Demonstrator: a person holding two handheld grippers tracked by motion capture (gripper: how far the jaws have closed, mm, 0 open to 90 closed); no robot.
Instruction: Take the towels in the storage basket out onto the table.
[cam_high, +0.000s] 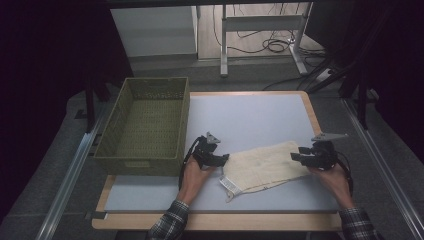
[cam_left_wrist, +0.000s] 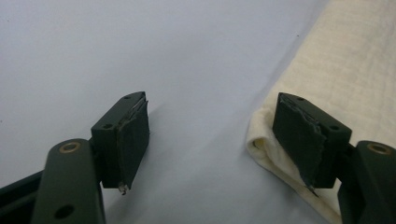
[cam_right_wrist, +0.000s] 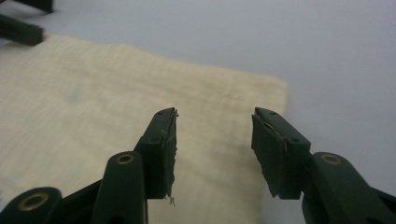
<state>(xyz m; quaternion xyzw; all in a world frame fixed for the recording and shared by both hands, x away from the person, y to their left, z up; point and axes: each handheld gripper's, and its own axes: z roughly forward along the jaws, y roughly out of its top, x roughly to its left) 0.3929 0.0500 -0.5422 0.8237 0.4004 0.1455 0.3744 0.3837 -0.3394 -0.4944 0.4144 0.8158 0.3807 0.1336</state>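
Cloth (cam_high: 265, 166) folded flat on grey table (cam_high: 260, 115) — basket (cam_high: 145, 125) beside it, bare inside.
Left gripper (cam_high: 220, 159) and right gripper (cam_high: 298, 156) at opposite ends, jaws parted, gripping nothing — fold seemingly done; likely left: lifting into basket.

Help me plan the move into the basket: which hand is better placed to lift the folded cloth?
Probably left: the left tongs stand open at the cloth end nearest the basket.

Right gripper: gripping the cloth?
Apart. In the right gripper view the right gripper stands open above the cream cloth, nothing pinched between the pads.
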